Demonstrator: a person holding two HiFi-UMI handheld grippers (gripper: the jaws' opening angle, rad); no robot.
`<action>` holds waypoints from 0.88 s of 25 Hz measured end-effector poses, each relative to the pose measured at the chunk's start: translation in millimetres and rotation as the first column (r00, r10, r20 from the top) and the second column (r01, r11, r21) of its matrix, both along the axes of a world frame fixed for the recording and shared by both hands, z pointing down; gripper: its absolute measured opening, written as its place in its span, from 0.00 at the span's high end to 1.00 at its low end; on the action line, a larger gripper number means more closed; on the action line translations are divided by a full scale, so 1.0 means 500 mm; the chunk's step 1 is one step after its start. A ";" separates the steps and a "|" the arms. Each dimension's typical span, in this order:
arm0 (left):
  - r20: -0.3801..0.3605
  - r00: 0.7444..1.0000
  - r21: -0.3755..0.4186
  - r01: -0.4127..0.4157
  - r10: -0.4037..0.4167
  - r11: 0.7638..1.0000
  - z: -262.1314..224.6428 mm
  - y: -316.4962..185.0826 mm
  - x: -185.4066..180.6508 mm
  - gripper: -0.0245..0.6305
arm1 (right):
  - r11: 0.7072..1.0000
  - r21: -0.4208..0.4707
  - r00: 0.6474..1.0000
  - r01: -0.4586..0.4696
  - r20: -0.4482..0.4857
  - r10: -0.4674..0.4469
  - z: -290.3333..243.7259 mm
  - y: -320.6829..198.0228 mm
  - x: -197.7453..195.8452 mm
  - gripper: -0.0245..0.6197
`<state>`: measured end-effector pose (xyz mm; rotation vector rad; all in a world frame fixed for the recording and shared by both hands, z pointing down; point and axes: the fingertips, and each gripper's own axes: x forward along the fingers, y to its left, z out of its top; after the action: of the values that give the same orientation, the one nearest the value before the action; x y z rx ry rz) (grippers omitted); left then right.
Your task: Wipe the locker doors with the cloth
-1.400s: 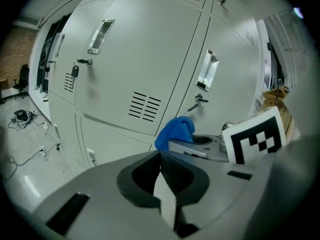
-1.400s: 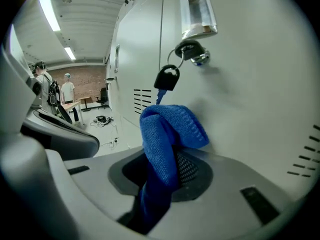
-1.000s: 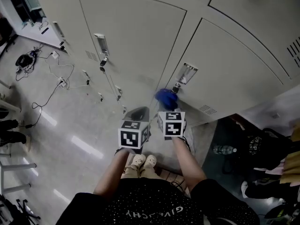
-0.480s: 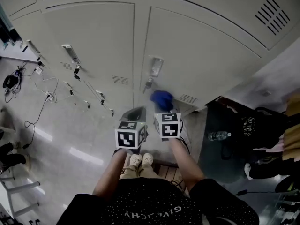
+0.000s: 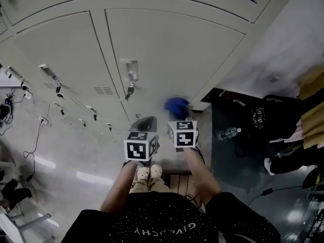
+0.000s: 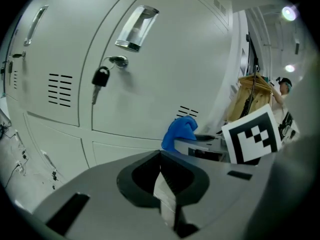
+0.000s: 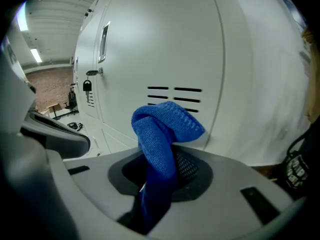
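While right gripper [image 7: 159, 179] clamps fingers on blue cloth [image 7: 167, 126] near locker door [image 7: 160, 39] vents [image 7: 175, 95], left gripper [image 6: 161, 179] hangs just beside, fingers together, facing padlock [image 6: 100, 77] on same door.

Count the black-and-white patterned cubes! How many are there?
2. One cube sits on the left gripper, the other cube on the right gripper, side by side. None seems hidden.

cloth [image 7: 165, 129]: I could not see its lower end inside the right gripper [image 7: 159, 180].
locker doors [image 5: 167, 44]: top edge cut them off.
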<state>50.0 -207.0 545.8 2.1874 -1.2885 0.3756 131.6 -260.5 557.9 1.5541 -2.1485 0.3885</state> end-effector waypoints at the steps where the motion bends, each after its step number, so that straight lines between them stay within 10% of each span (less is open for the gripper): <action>1: 0.001 1.000 0.001 -0.014 0.014 1.000 0.001 0.000 0.014 0.95 | 1.000 -0.001 1.000 -0.021 0.005 0.021 0.000 0.002 0.020 0.82; 15: 0.006 0.990 0.000 -0.143 0.143 0.990 0.002 -0.006 0.139 0.95 | 0.985 -0.012 0.985 -0.170 0.029 0.171 0.001 0.020 0.163 0.82; 22: -0.049 0.984 0.089 -0.164 0.169 0.982 -0.045 -0.014 0.127 0.95 | 0.993 0.043 0.964 -0.114 0.248 0.100 -0.063 0.047 0.114 0.82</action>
<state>113.3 -213.7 523.5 2.3683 -1.1131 0.3274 188.6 -237.1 526.6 1.7388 -2.2813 0.5887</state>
